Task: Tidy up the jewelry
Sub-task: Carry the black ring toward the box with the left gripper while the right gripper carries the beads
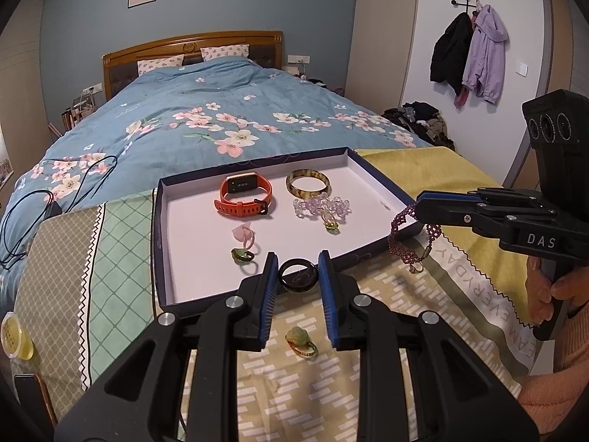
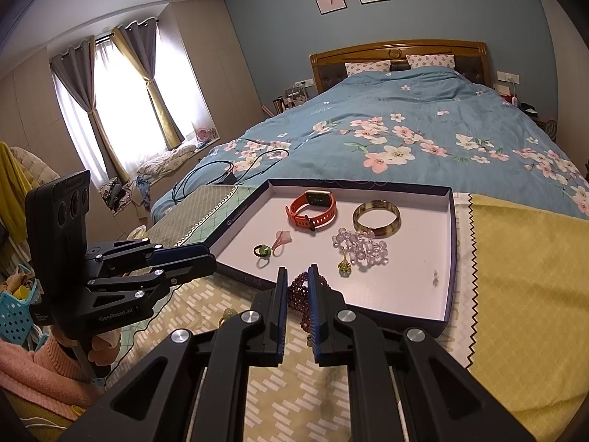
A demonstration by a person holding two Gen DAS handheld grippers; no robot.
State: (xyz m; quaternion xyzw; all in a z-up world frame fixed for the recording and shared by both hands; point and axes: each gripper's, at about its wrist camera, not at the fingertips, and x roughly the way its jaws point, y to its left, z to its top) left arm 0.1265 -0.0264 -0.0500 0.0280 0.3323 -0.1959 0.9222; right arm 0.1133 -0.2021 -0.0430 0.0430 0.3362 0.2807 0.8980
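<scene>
With the left hand-held gripper clamped on the black ring at the tray front rim and the right hand-held gripper pinching the purple bracelet just outside it, each should clear that rim before releasing.

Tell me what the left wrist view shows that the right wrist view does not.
Only the left wrist view shows the dark ring clamped in the left tool, the coats hung on the wall hooks, and the whole green bead ring on the cloth, outside the tray.

Only the right wrist view shows the curtained window and the blue basket.

Both show the tray holding the orange watch, amber bangle and clear bead bracelet, plus the purple bead bracelet pinched by the right tool.
</scene>
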